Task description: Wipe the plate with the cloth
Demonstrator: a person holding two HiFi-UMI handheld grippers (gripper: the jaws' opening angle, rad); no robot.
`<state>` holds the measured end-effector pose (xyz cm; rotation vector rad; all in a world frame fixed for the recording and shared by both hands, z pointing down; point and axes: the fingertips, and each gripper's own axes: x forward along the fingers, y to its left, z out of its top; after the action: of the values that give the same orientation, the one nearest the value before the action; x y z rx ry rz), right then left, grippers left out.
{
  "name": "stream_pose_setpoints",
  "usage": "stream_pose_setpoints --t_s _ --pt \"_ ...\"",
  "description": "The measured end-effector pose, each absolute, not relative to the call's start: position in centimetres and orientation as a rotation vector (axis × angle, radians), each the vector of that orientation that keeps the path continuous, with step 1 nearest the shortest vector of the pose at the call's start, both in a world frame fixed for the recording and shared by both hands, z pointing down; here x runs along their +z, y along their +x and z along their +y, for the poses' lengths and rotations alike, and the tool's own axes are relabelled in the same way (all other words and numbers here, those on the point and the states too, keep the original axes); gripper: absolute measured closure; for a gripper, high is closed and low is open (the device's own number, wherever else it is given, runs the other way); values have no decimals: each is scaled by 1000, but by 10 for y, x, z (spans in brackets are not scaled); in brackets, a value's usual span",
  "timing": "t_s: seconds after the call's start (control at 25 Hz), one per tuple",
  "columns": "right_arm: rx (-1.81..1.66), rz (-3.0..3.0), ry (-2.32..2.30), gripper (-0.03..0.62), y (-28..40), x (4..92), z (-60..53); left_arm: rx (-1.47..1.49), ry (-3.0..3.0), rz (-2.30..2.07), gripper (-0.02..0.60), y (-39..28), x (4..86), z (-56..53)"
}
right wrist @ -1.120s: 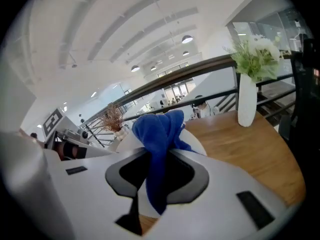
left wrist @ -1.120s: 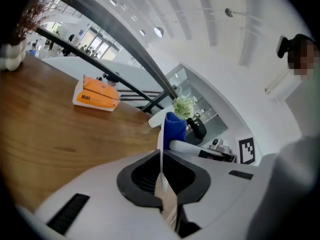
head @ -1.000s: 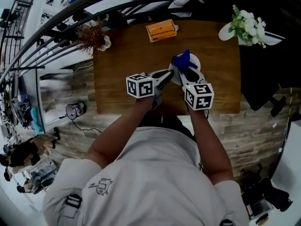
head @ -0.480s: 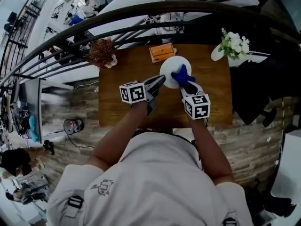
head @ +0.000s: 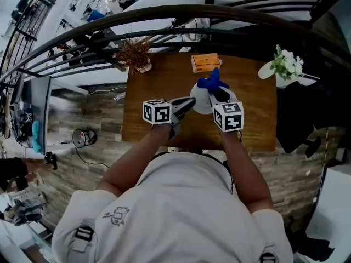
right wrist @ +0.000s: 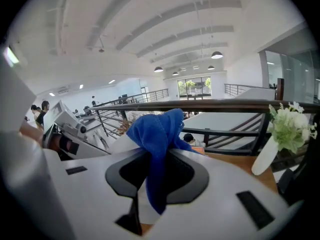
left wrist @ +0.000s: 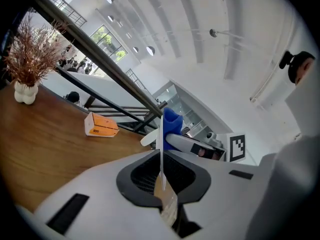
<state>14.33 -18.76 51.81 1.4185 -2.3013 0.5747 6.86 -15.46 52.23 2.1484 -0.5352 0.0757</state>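
Note:
In the head view my left gripper (head: 191, 102) is shut on the left rim of the white plate (head: 201, 105), which it holds above the wooden table (head: 249, 126). In the left gripper view the plate (left wrist: 161, 143) stands edge-on between the jaws. My right gripper (head: 218, 94) is shut on the blue cloth (head: 210, 82), whose bunch sits over the plate's far side. The right gripper view shows the cloth (right wrist: 158, 143) hanging between the jaws, with the plate (right wrist: 121, 143) just left of it. Whether cloth and plate touch I cannot tell.
An orange box (head: 205, 63) lies at the table's far edge. A vase of dried twigs (head: 135, 53) stands at the far left corner and a white vase of flowers (head: 285, 67) at the far right. A dark railing (head: 164, 15) runs behind the table.
Both grippers have risen. The plate has come up off the table in the left gripper, and the cloth has stayed with it at its far side.

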Motion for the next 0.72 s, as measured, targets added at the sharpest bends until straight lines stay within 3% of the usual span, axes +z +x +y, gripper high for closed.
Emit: stream_pose_setpoints --t_s 0.36,0.72 --pt "565 -2371 1178 508 36 523 -154 -66 2069 -590 560 3 516 -179" --pt "646 -2262 1239 508 61 549 -152 -79 2014 -495 558 -34 523 -168"
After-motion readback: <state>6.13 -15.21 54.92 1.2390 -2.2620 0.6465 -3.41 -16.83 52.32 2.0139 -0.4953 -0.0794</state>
